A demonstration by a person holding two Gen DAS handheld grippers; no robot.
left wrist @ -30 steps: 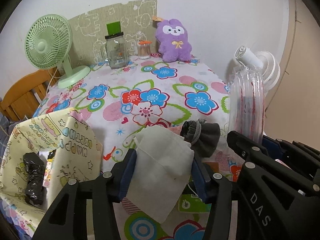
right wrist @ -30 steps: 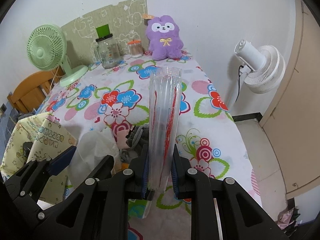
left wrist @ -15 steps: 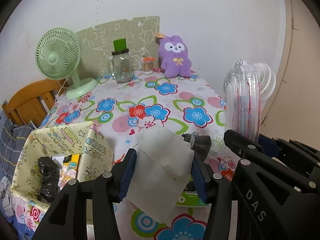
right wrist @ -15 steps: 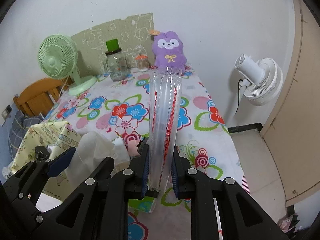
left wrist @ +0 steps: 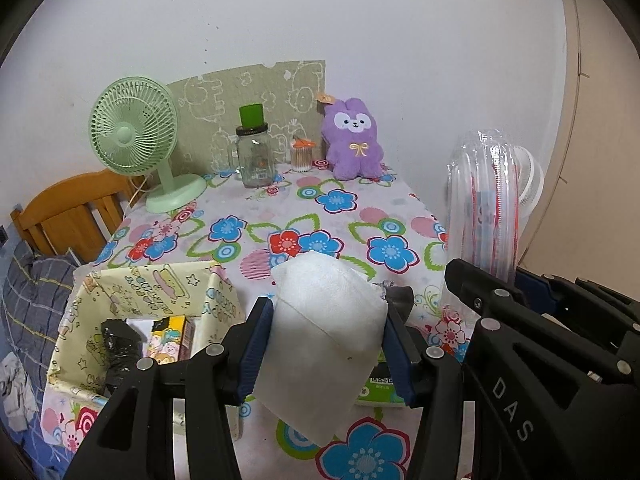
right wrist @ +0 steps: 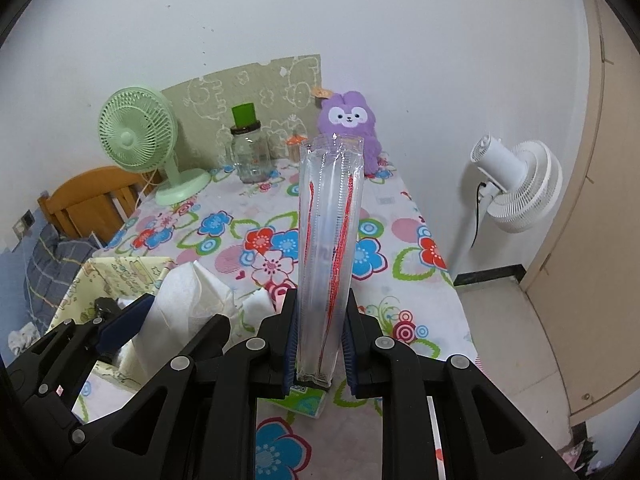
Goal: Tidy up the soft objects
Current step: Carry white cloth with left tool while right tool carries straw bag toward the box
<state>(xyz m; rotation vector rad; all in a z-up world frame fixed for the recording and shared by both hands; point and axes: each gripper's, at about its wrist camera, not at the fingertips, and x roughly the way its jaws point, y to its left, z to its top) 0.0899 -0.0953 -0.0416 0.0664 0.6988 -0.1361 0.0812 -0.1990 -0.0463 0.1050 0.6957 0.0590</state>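
Note:
My left gripper (left wrist: 326,344) is shut on a white foam pouch (left wrist: 324,340) and holds it above the near part of the flowered table (left wrist: 280,216). The pouch also shows in the right wrist view (right wrist: 176,320). My right gripper (right wrist: 320,354) is shut on a clear inflated air-cushion bag with red lines (right wrist: 330,248), held upright; it also shows in the left wrist view (left wrist: 484,208). A yellow patterned box (left wrist: 132,292) sits at the near left, holding a black wrapped item (left wrist: 120,348) and small cartons. A grey pouch (left wrist: 400,296) lies behind the foam pouch.
A green desk fan (left wrist: 136,136), a glass jar with a green lid (left wrist: 254,156), a small cotton-swab jar (left wrist: 302,154) and a purple plush rabbit (left wrist: 354,140) stand at the far edge. A green packet (left wrist: 378,390) lies under my left gripper. A white floor fan (right wrist: 516,184) stands right; a wooden chair (left wrist: 72,212) left.
Both grippers have risen and drawn back from the table with their loads. More of the yellow box's inside shows now.

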